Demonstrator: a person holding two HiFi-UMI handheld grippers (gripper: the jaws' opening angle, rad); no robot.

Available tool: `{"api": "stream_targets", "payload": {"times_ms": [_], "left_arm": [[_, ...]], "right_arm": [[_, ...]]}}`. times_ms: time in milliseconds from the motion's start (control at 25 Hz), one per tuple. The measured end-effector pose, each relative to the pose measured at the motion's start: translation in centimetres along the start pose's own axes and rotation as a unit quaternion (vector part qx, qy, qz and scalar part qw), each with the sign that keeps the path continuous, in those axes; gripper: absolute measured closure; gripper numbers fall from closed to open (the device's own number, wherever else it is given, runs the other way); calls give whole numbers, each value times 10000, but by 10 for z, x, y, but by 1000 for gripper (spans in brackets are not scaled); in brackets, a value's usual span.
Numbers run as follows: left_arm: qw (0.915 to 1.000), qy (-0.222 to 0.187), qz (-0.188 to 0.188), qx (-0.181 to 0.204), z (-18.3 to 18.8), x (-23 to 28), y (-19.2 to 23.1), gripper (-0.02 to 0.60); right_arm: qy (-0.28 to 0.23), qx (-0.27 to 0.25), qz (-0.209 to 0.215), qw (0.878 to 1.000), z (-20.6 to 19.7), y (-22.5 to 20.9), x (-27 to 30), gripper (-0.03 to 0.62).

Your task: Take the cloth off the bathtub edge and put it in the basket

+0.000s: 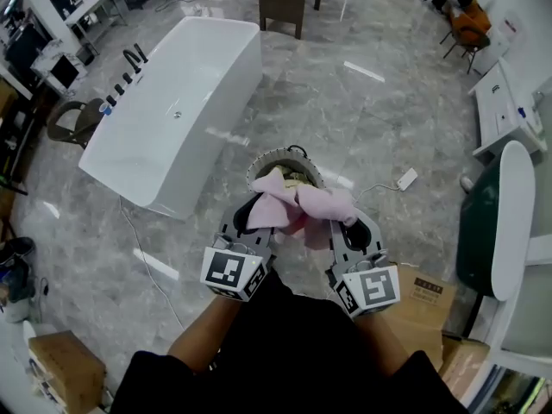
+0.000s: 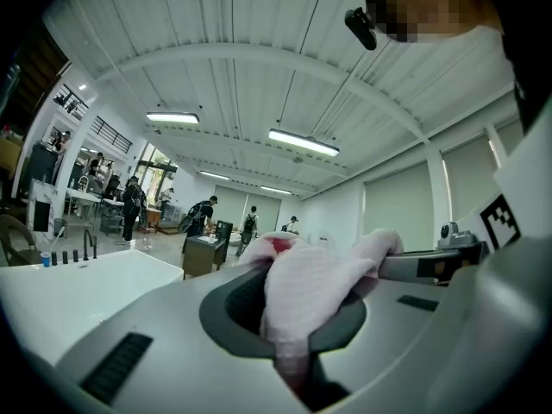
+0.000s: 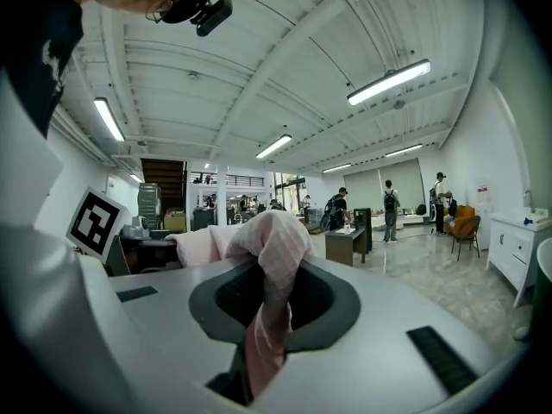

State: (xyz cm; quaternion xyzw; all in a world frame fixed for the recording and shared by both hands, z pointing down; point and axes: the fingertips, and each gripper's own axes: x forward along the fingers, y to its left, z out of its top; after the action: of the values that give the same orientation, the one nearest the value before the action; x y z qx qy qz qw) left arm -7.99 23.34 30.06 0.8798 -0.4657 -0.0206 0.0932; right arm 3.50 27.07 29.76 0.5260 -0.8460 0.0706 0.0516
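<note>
1. Head view, first item: cloth (image 1: pixel 297 207), pink, count one. It is bunched and strung between the two pairs of jaws, with its long axis running from one gripper across to the other. It is clear of the tub and held up in the air.
2. Left gripper (image 1: pixel 252 214), count one. Its jaws are nearly together and pinch one end of the cloth. The left gripper view shows the fabric wedged in the slot and heaped over the tips.
3. Right gripper (image 1: pixel 349 222), count one. Its jaws are drawn close and nip the other end. A strip of fabric hangs down through the gap, and the rest folds over the tips toward the left gripper.
4. Basket (image 1: pixel 269 157), round, count one. It lies just beyond both sets of jaw tips and lower down, its near rim hidden by the cloth. The left jaws look slightly nearer to it.
5. Bathtub (image 1: pixel 185 102), white, count one. It sits well beyond the left jaws and off to their outer side, and nothing is seen draped on its edge.
6. Judgement: the carry looks almost finished. What remains is probably a short reach forward and down over the rim, then both pairs of jaws letting go.
</note>
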Motion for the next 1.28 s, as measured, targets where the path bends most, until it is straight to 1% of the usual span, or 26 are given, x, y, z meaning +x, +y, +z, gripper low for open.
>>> {"api": "stream_targets", "payload": {"times_ms": [200, 360, 480, 640, 800, 1040, 1280], "left_arm": [[9998, -51, -187, -13, 17, 30, 27, 537], [9994, -93, -336, -53, 28, 42, 52, 538], [9992, -93, -376, -86, 31, 53, 72, 537], [9990, -90, -420, -152, 34, 64, 94, 538], [9985, -126, -483, -205, 32, 73, 108, 538], [9981, -144, -598, -101, 38, 90, 136, 537], [9978, -271, -582, -160, 49, 103, 145, 537]], "right_arm": [[-77, -70, -207, 9997, 16, -12, 39, 533], [-161, -116, -343, 9992, 26, -9, 69, 533], [-150, -192, -371, 9990, 29, -6, 93, 533], [-118, -170, -411, 9989, 30, -4, 118, 533], [-123, -194, -506, 9985, 29, -7, 131, 533], [-130, -207, -675, 9974, 35, -9, 152, 533], [-202, -275, -632, 9974, 50, -11, 168, 533]]}}
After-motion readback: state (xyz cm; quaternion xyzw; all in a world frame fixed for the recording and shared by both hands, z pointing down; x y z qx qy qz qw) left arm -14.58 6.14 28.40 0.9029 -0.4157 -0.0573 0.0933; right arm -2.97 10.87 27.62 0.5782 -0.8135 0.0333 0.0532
